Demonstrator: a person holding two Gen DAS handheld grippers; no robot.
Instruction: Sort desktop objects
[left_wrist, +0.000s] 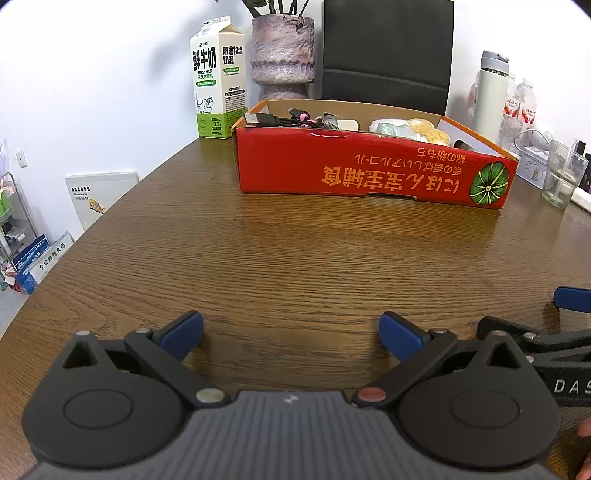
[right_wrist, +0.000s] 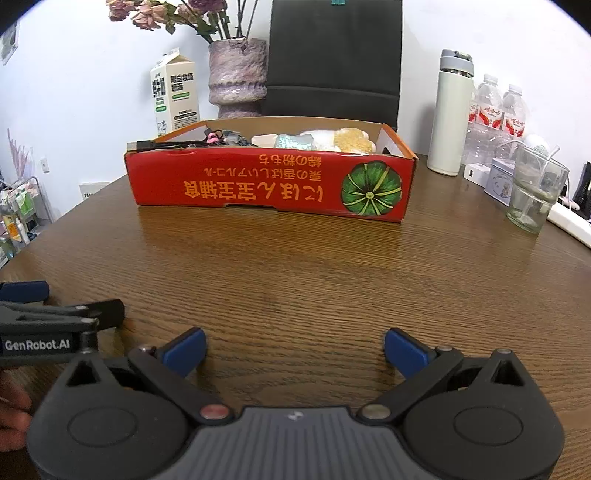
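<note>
Fingers (left_wrist: 183, 334) on left gripper (left_wrist: 290, 336): blue flat pads on black linkage arms, spread wide, nothing between them. Right gripper (right_wrist: 295, 349) same build, jaws spread wide too, only bare table (right_wrist: 295, 280) between the pads. Both hover over the near edge, side by side; each view catches the other unit cut off at its frame edge.

Table is dark brown wood grain, slightly glossy, rounded outline. Red cardboard box (right_wrist: 269, 184) sits toward the far edge, open top, printing upside down, green pumpkin graphic on its front. Inside: black USB cable (right_wrist: 147, 145) poking over the left corner, yellow fluffy item (right_wrist: 352, 140), a pale teal thing; the rest is hidden behind the front wall.

Behind the box: milk carton (left_wrist: 218, 77), rough purple vase (right_wrist: 238, 74), black chair back. Far right corner: white bottle (right_wrist: 450, 114), clear glass (right_wrist: 535, 192), water bottles.
</note>
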